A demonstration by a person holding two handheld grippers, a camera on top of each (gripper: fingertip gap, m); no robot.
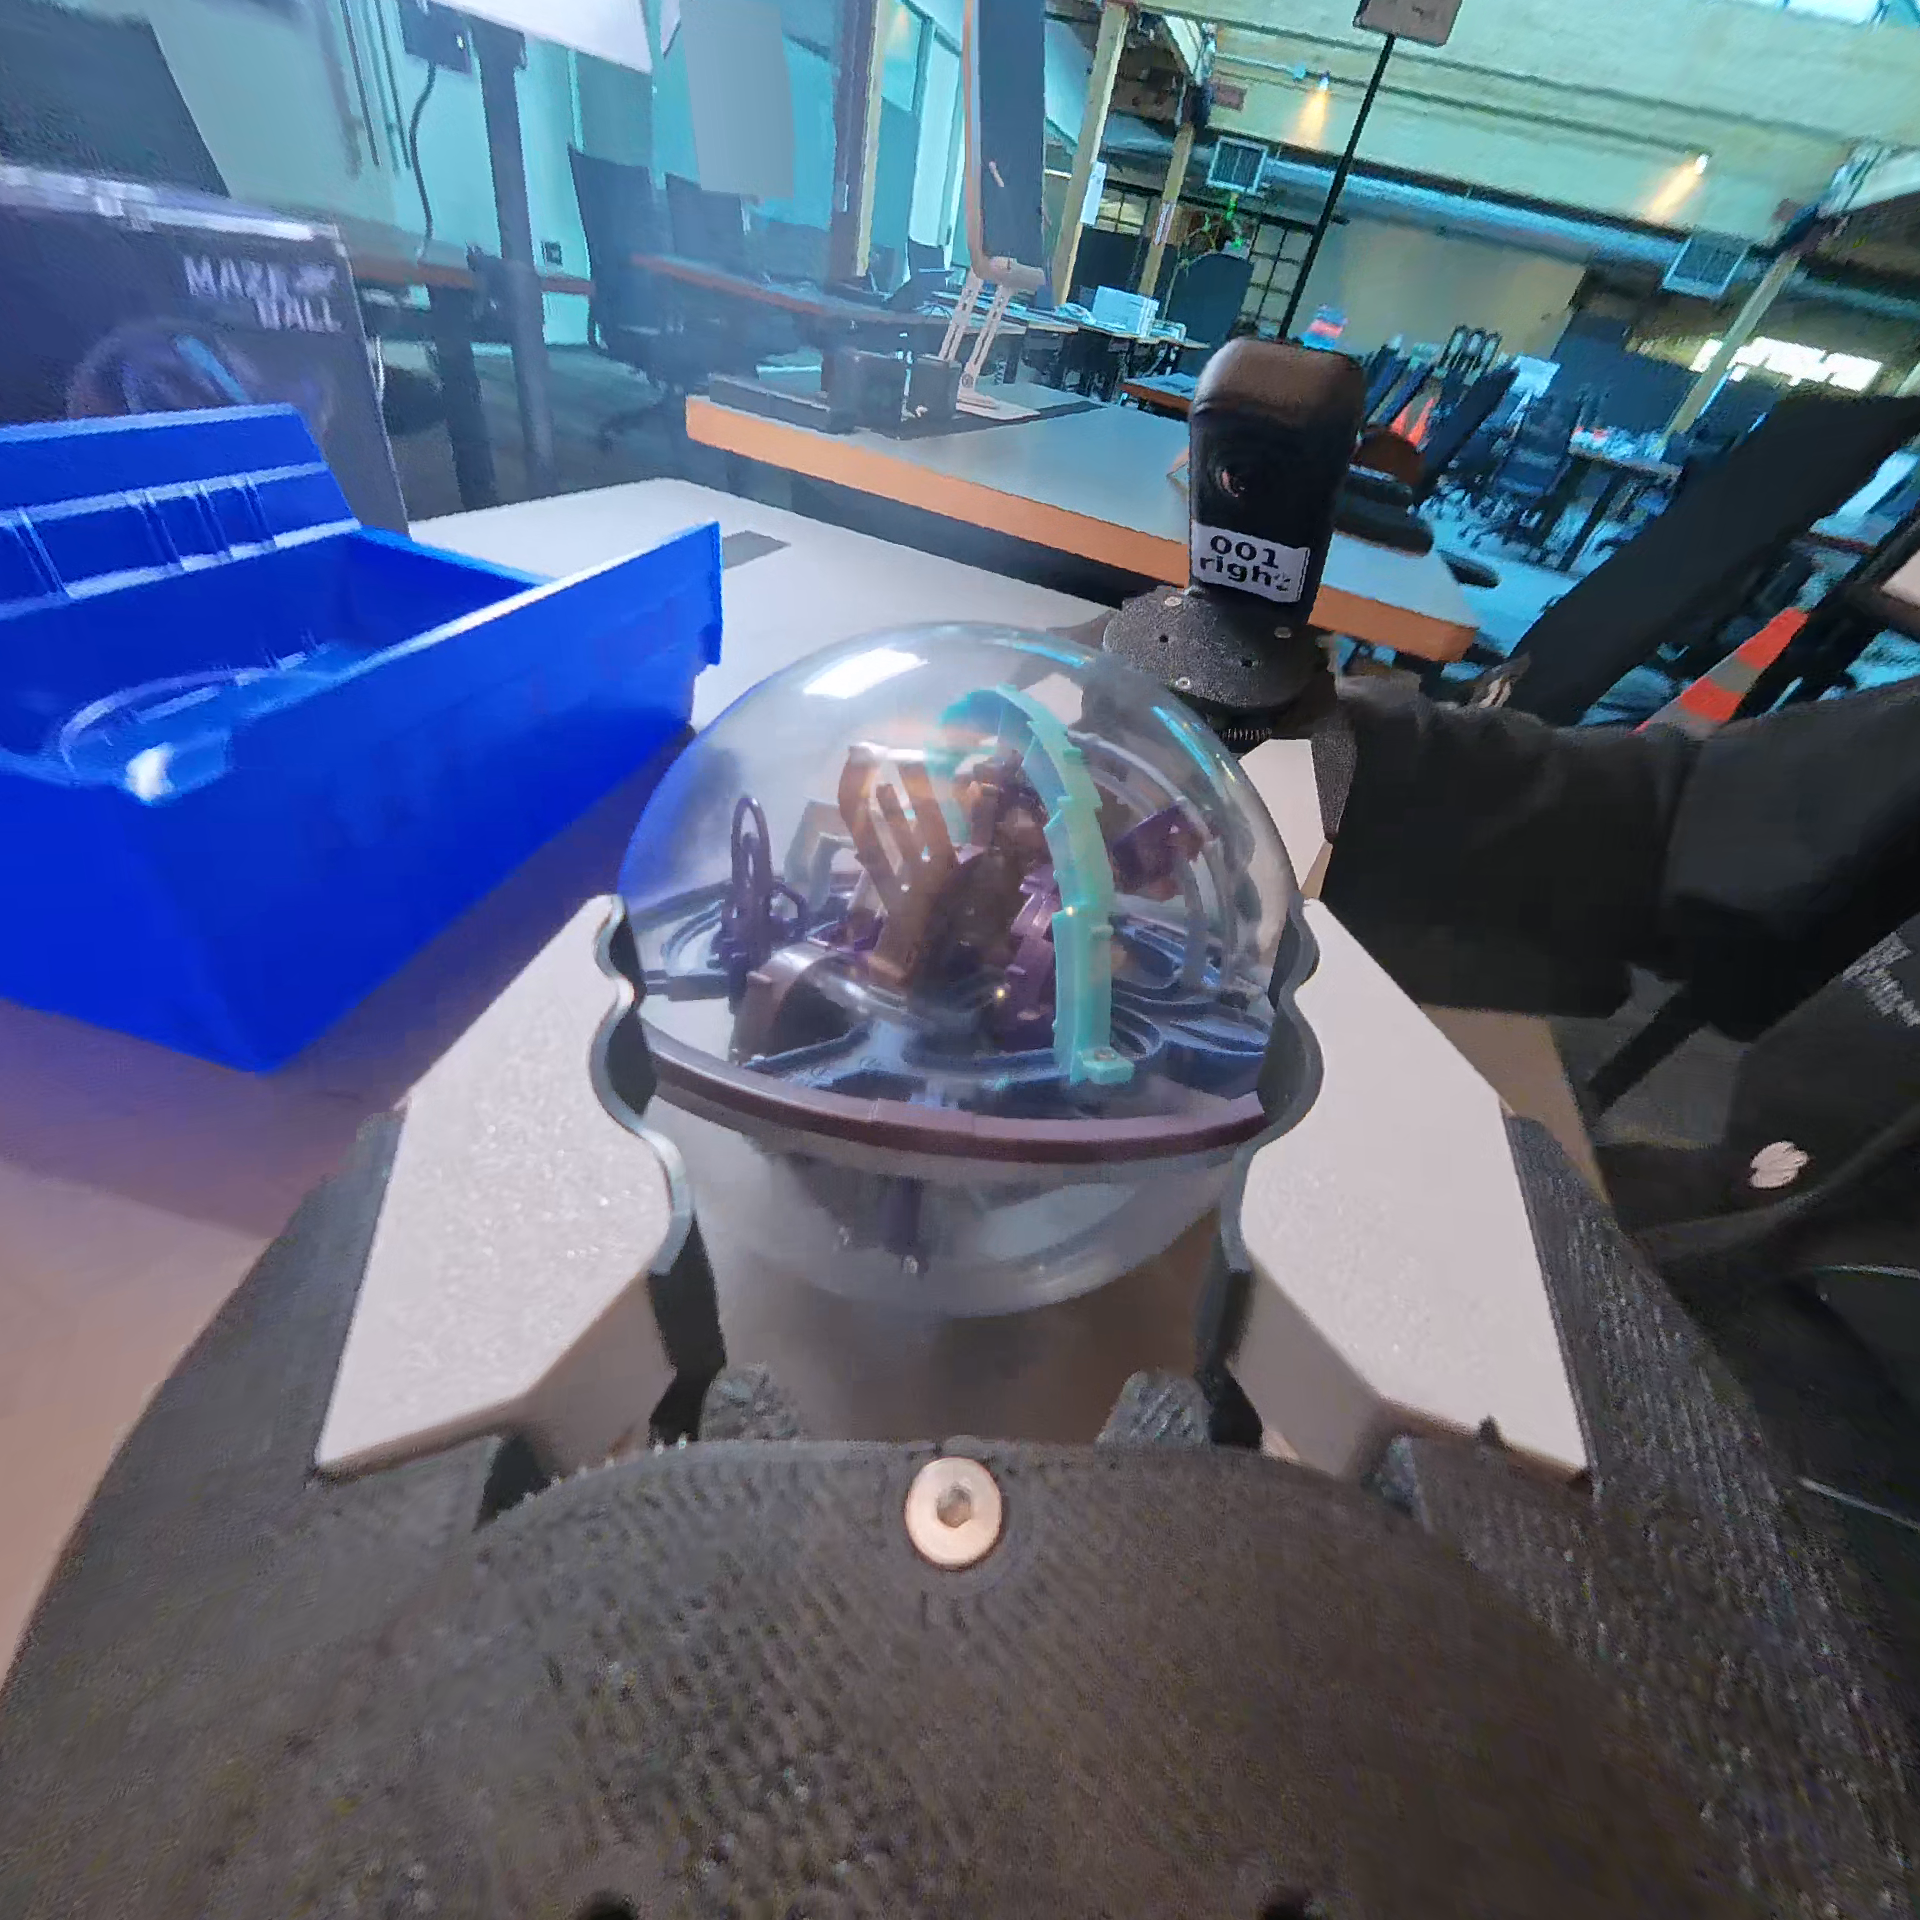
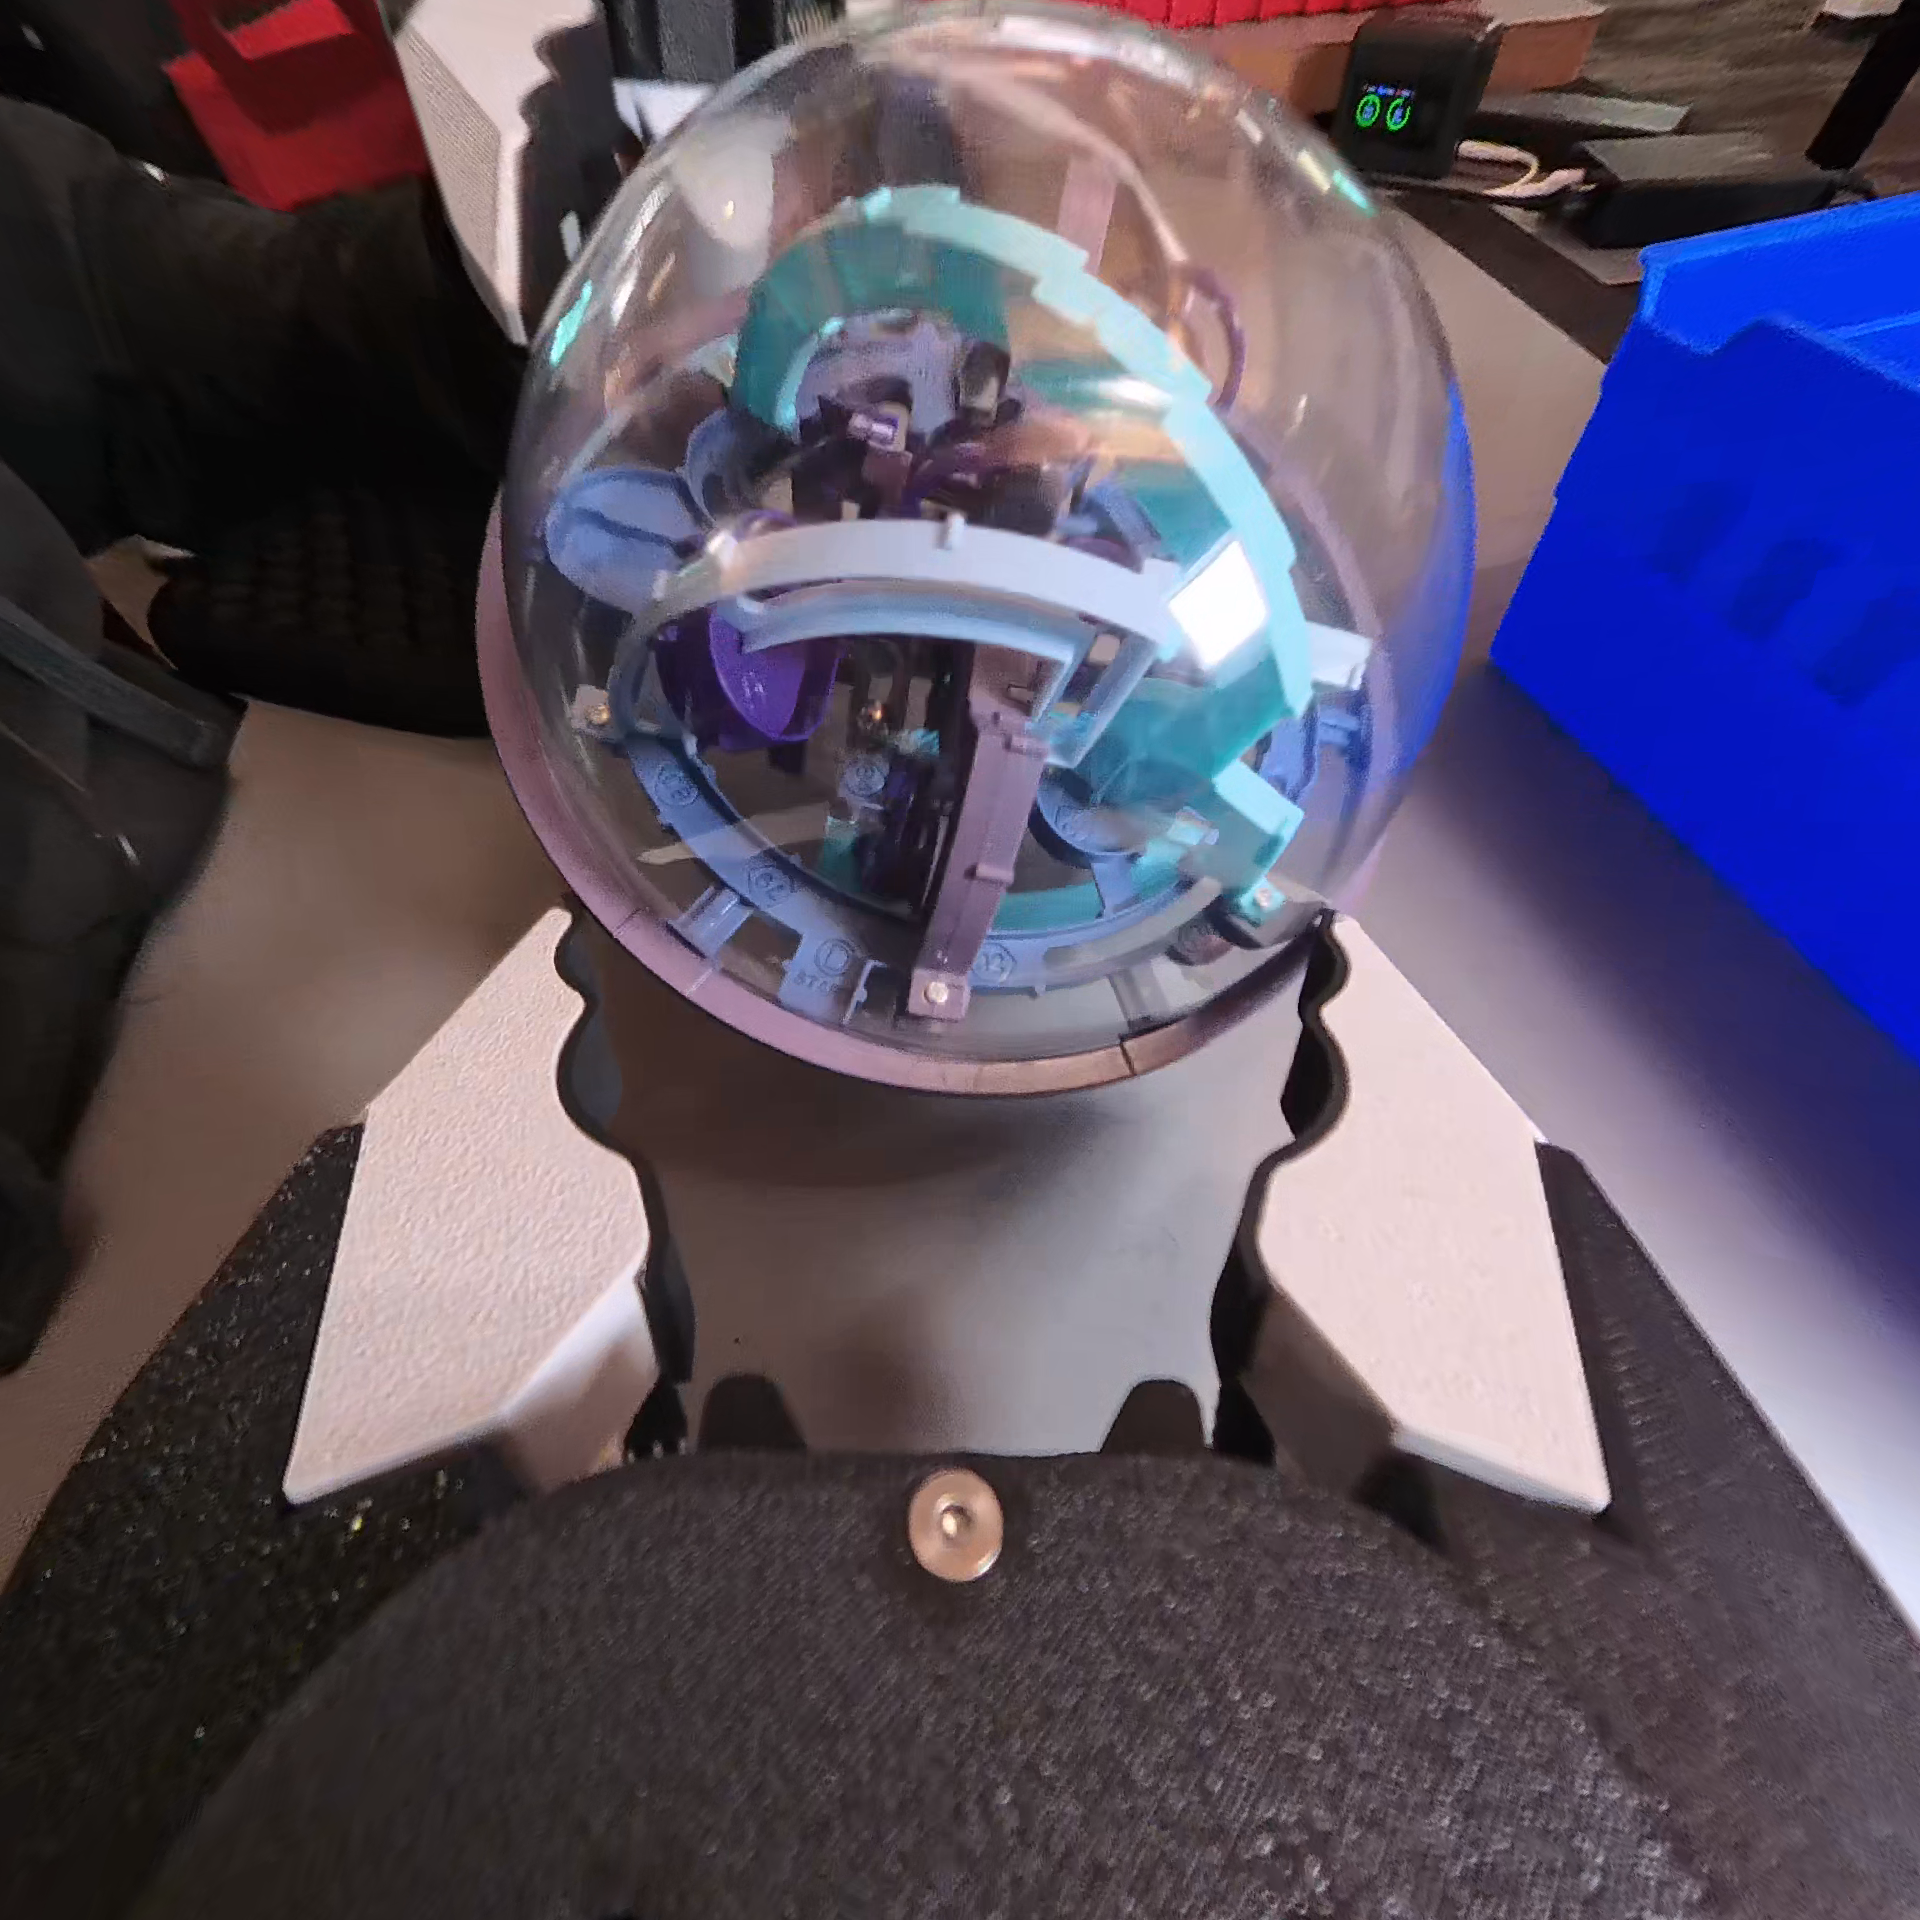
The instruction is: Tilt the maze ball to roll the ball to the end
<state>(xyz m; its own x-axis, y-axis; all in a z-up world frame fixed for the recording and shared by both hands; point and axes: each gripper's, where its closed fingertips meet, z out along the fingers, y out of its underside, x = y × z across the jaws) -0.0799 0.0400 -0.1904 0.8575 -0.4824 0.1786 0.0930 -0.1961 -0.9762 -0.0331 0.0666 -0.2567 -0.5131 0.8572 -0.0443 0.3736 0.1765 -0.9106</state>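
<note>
Left tool and right tool both clamped the maze ball, apparently off the desk; blue bin sat nearby.

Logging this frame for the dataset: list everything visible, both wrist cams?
maze ball: 1, clear sphere with teal, purple, brown and grey-blue tracks inside and a dark band round its middle; held between both grippers above the table.
bin: 1, blue plastic, open top, on the table beside the ball.
box: 1, dark printed carton, behind the bin.
table: 1, pale top, under everything.
small device: 1, black with green lit screen, far edge in the right wrist view.
left gripper: 1, black with pale fingers, clasping the ball.
right gripper: 1, same build, clasping the ball's opposite side.
hand: 1, black glove, holding the right gripper.
</note>
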